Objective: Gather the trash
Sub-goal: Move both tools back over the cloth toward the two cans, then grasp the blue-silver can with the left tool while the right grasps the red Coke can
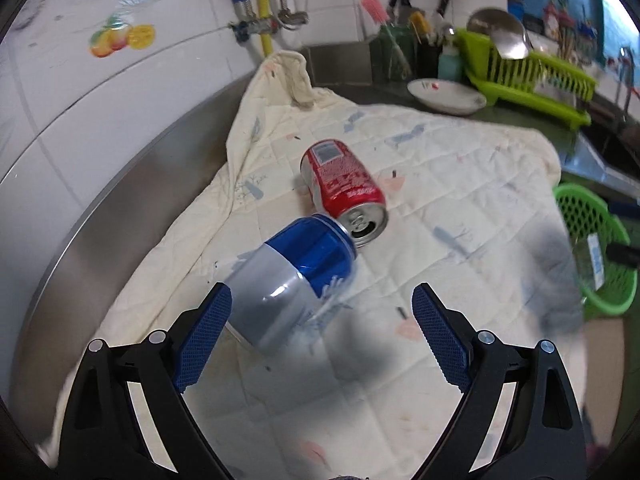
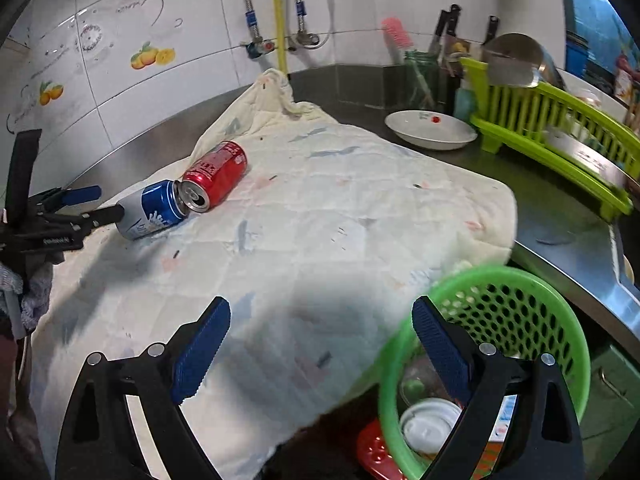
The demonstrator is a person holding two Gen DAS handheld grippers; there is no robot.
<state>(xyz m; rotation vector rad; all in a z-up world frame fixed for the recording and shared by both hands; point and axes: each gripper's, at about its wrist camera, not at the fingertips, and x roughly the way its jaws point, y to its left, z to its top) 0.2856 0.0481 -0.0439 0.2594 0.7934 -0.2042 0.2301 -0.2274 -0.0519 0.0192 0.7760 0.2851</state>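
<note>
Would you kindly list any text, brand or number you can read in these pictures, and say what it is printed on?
None can be quoted with confidence.
Red can: white print and a grey label panel, too blurred to read.
Blue and silver can: white lettering on the side, partly hidden and too small to read.
Wall tile decals: thin cursive script, illegible.
Packaging in the green basket: blurred.

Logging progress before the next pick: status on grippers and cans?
Left gripper open, blue can at its jaws, ungrasped. Right gripper open, over green basket. Red can touches blue can.
</note>
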